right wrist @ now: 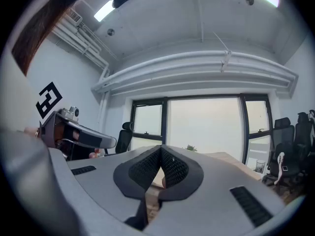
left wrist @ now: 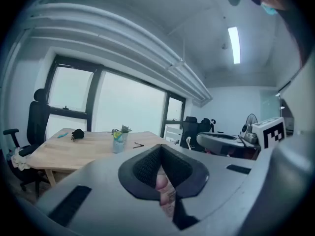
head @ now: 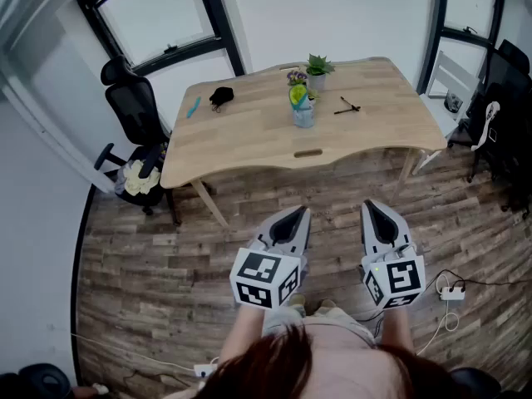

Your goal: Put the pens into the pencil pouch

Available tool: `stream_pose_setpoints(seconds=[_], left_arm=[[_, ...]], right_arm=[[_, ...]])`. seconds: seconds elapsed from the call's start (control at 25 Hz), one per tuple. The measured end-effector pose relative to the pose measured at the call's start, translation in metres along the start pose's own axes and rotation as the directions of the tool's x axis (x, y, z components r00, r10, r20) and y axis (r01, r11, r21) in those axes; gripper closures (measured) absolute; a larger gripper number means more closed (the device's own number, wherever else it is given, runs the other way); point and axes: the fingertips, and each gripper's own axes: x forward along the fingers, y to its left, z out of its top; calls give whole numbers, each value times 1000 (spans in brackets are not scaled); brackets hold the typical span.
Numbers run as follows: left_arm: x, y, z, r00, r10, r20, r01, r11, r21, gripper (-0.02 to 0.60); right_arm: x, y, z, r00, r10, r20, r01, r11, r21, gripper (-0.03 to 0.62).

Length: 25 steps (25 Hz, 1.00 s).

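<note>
Floor [head: 208, 248] open to table [head: 249, 152] edge | L gripper [head: 294, 215], R gripper [head: 375, 209] closed

— Bright enough in here?
— Plenty. Even daylight comes from the windows [head: 158, 15] at upper left, and the bench [head: 249, 140] throws only soft shadow.
— And the two gripper views?
— Bluish, with bowed edges and black corners. The ceiling lamp [left wrist: 234, 44] glares and the panes are blown white.

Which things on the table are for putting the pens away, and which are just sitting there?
For the job: blue pen, black pens, black pouch (it looks like one).

Just lying about: potted plant, glass with colourful bits inside, office chair.
</note>
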Motion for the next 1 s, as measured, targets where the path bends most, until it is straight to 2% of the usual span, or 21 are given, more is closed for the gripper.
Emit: stream_pose_setpoints(seconds=[0.28,0.56,0.76,1.0], left_arm=[[16,-11,-2,999,32,4,-32,999,-4,580],[26,-25,-11,999,46,-6,-47,999,-16,580],[36,-23,-15,997,78,-27,-77,996,46,580],[55,-6,-5,997,79,-22,-78,994,75,580]], right_arm=[[-3,-22,-5,1000,1,-10,-1,1000,-17,594],[-8,-35,-11,999,44,17,-45,997,63,594],[1,-43,-15,999,43,23,-45,993,105,594],[23,-49,-16,999,35,27,-38,992,118,594]])
